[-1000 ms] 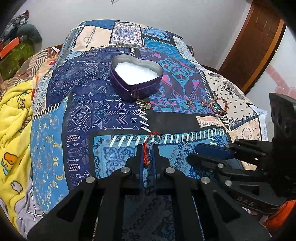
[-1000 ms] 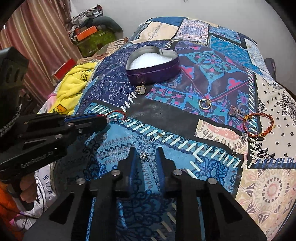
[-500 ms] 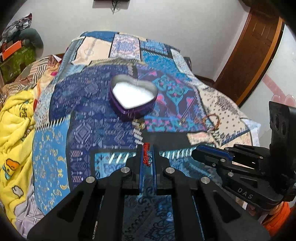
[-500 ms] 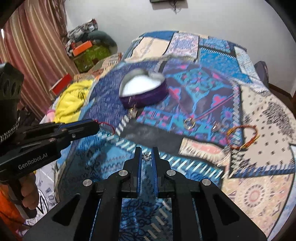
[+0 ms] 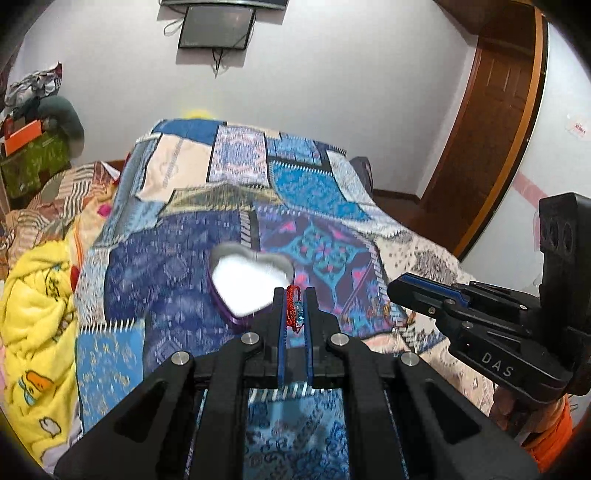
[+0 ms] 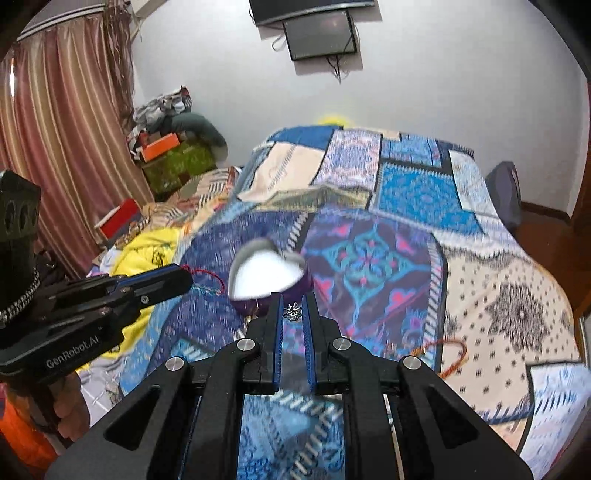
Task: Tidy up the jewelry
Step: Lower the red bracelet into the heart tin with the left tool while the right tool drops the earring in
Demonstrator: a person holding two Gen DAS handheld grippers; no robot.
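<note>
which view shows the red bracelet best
The left wrist view: the red bracelet sits up close, pinched in the left gripper. In the right wrist view only a thin red loop trails from that gripper.

White walls [image 6: 443, 74], with a dark wall-mounted screen [image 6: 319, 35] trailing cables. Striped reddish curtains [image 6: 62, 129] at one side, a brown wooden door [image 5: 491, 122] at the other. Patchwork-covered bed [image 6: 417, 192] mid-room, yellow blanket [image 5: 33, 314] alongside. Cluttered corner, possibly boxes and clothes [image 6: 166, 136].
</note>
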